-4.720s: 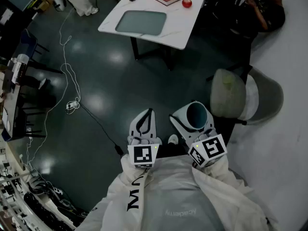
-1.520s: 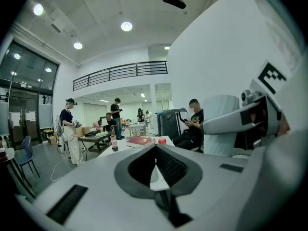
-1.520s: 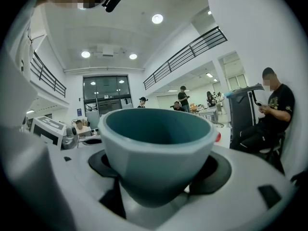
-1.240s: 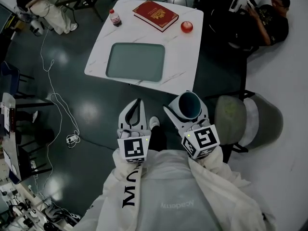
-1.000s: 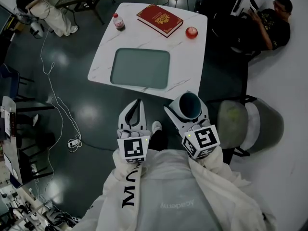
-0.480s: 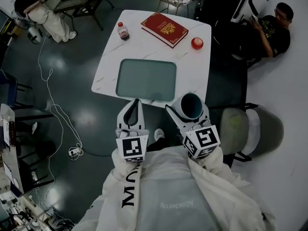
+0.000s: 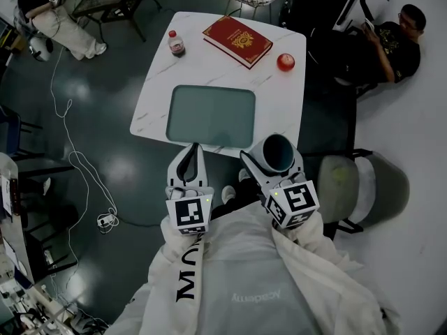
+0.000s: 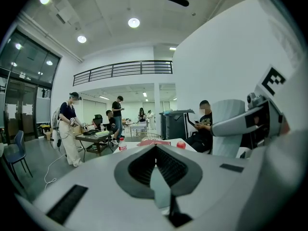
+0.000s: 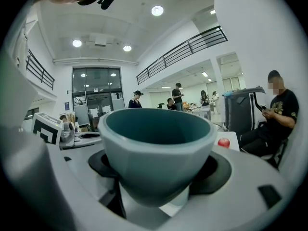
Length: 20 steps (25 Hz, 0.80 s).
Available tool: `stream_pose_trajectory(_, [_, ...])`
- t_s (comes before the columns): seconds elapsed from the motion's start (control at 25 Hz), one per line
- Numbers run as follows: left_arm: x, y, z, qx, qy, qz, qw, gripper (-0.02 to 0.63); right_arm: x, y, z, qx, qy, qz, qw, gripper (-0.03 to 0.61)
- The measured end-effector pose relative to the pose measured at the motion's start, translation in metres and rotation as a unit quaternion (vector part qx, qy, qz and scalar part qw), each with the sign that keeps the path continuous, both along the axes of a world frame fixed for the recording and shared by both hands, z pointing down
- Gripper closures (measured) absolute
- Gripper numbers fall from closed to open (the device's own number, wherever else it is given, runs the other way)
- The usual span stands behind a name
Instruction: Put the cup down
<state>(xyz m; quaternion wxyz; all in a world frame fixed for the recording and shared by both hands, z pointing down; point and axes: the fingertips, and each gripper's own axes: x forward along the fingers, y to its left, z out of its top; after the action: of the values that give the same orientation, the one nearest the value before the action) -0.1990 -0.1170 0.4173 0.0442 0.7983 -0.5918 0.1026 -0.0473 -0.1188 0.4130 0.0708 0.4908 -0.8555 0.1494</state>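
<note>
A teal-lined, pale grey cup [image 7: 276,151] sits upright between the jaws of my right gripper [image 7: 273,159], which is shut on its lower body. In the right gripper view the cup [image 9: 156,148] fills the middle and is seen to be empty. From the head view it overlaps the near edge of the white marble table [image 7: 283,107]. My left gripper [image 7: 197,148] hangs beside it to the left, shut with nothing in it, its tips just short of the table's near edge. The left gripper view shows its fingers [image 8: 144,170] meeting at the tip.
On the table lie a grey-green tray [image 7: 211,114], a red book [image 7: 237,31], a small red ball [image 7: 285,62] and a bottle [image 7: 175,43]. A padded chair [image 7: 363,187] stands to the right. A person [image 7: 394,40] sits at the far right. A cable [image 7: 70,159] trails on the floor.
The table has come much closer in view, from far ahead to right under the gripper tips. Both grippers keep the same pose, the cup still in the right one.
</note>
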Motion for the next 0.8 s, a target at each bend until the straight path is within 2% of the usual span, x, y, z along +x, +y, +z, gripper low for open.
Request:
stream_pose_trajectory(0.52, [-0.013, -0.029, -0.003, 0.000, -0.009, -0.013, 0.9999, 0.603, -0.005, -0.043, 0.003, 0.008, -0.004, 0.002, 1.000, 0.187])
stream_pose_trajectory(0.8, [-0.011, -0.051, 0.009, -0.014, -0.013, -0.010, 0.9998, 0.603, 0.003, -0.067, 0.021, 0.007, 0.017, 0.013, 1.000, 0.186])
